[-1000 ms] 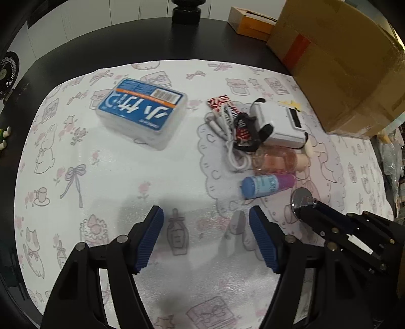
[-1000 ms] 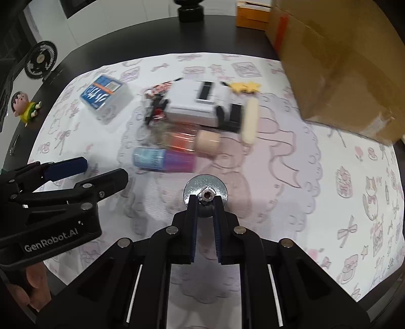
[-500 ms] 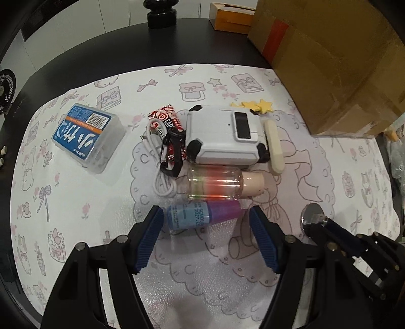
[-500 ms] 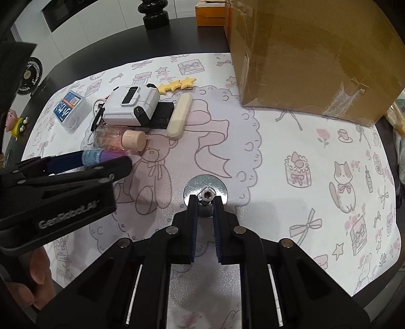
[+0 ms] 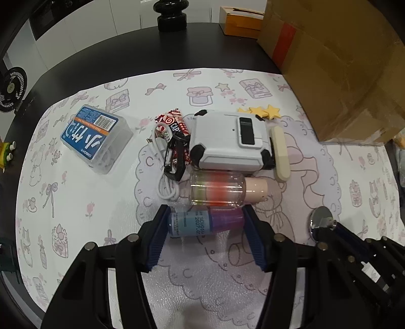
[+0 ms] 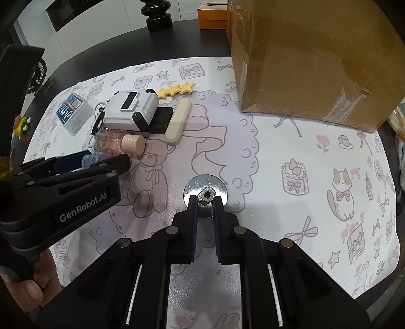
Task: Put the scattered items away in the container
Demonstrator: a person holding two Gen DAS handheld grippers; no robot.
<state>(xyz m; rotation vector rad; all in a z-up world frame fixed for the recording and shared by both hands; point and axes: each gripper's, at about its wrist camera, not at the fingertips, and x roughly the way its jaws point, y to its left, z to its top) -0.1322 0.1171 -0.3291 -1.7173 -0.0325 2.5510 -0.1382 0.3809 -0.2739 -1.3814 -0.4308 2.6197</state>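
Observation:
A small blue-and-purple bottle (image 5: 202,224) lies on its side between the fingers of my open left gripper (image 5: 205,219), one finger at each end. Just beyond it lie a clear bottle with a pink cap (image 5: 222,188), a white case (image 5: 227,139), a cream stick (image 5: 279,154), yellow stars (image 5: 260,111), a white cable (image 5: 164,188), a black carabiner (image 5: 174,162) and a coffee sachet (image 5: 173,122). My right gripper (image 6: 205,200) is shut on the nut of a silver disc (image 6: 200,182), held over the mat. The cardboard box (image 6: 303,58) stands at the back right.
A blue-labelled plastic box (image 5: 96,138) lies apart at the left on the patterned mat (image 5: 76,215). An orange carton (image 5: 240,24) and a black stand (image 5: 172,12) sit on the dark table behind. A hand (image 6: 33,286) holds the left gripper.
My left gripper has moved forward and right until its fingers flank the blue-and-purple bottle. My right gripper, still holding the silver disc, has swung right toward the cardboard box.

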